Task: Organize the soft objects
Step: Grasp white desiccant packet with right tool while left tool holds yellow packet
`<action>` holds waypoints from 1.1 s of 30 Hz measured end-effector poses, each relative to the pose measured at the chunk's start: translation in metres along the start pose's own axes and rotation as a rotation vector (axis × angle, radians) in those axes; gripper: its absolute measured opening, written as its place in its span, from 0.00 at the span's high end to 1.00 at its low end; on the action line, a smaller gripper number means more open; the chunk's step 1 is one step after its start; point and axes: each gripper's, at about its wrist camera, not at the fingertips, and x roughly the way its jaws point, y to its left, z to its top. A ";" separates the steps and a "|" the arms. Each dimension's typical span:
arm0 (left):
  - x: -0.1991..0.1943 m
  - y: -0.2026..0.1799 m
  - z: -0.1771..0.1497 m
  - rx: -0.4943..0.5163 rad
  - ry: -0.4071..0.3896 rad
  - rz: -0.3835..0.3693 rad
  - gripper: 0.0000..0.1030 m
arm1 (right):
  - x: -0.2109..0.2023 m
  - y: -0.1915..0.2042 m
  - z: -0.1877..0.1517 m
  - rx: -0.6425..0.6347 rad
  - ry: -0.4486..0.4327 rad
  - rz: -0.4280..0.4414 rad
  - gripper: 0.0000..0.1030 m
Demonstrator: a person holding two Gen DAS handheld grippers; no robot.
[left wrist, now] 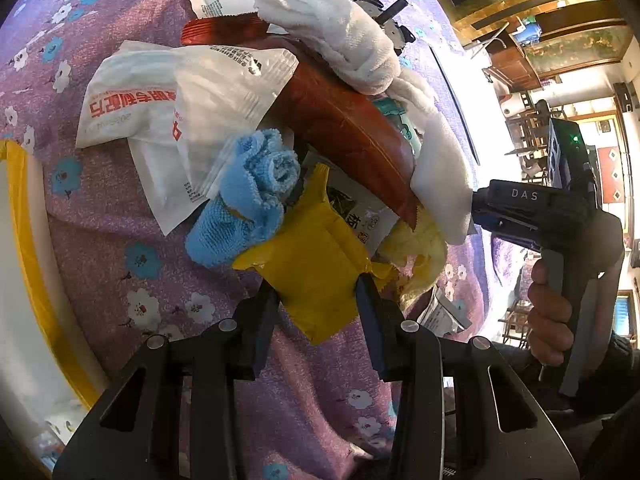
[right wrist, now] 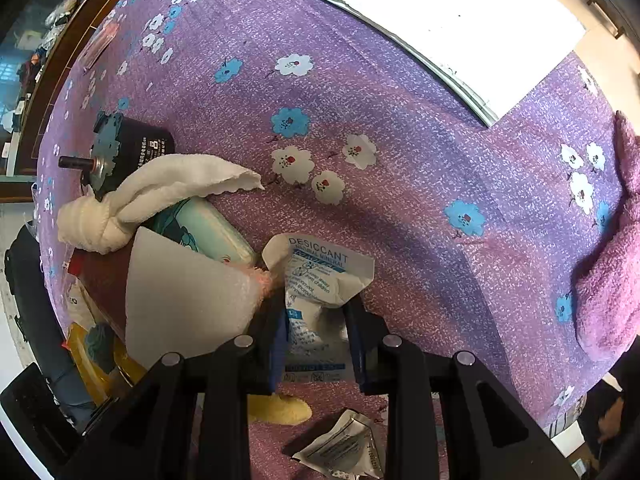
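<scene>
Desiccant packet visible only from right wrist.

A home: floral tablecloth, wooden cabinets behind.

Hidden and cut-off items, both wrist views

Your left view: white tray cut by the left edge; brown pouch partly under the white towel. Your right view: pink towel runs off the right edge; paper sheet clipped at top, writing too small to read; motor half covered.
</scene>
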 end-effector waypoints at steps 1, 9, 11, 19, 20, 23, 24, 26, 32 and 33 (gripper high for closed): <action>0.000 0.000 0.000 0.000 0.000 -0.001 0.63 | 0.000 0.000 0.000 0.001 -0.001 0.002 0.74; -0.021 -0.003 0.001 0.008 -0.025 -0.027 0.63 | -0.036 0.005 -0.008 -0.041 -0.115 -0.014 0.74; -0.029 -0.003 0.000 0.012 -0.031 -0.023 0.63 | -0.055 0.012 -0.006 -0.087 -0.168 -0.015 0.75; -0.069 0.008 -0.014 -0.067 -0.123 0.000 0.63 | -0.085 0.075 -0.013 -0.304 -0.249 0.053 0.75; -0.071 0.009 -0.014 -0.074 -0.128 0.003 0.63 | -0.084 0.079 -0.014 -0.320 -0.255 0.036 0.75; -0.072 0.009 -0.018 -0.093 -0.136 0.004 0.63 | -0.081 0.076 -0.011 -0.290 -0.237 0.025 0.75; -0.072 0.008 -0.019 -0.093 -0.140 0.006 0.63 | -0.078 0.075 -0.009 -0.282 -0.233 0.014 0.75; -0.076 0.007 -0.020 -0.084 -0.152 0.007 0.63 | -0.080 0.074 -0.010 -0.270 -0.242 0.003 0.75; -0.076 0.006 -0.022 -0.065 -0.162 0.009 0.63 | -0.089 0.075 -0.014 -0.272 -0.280 0.010 0.75; -0.075 0.007 -0.023 -0.065 -0.164 0.008 0.63 | -0.091 0.074 -0.014 -0.270 -0.288 0.015 0.75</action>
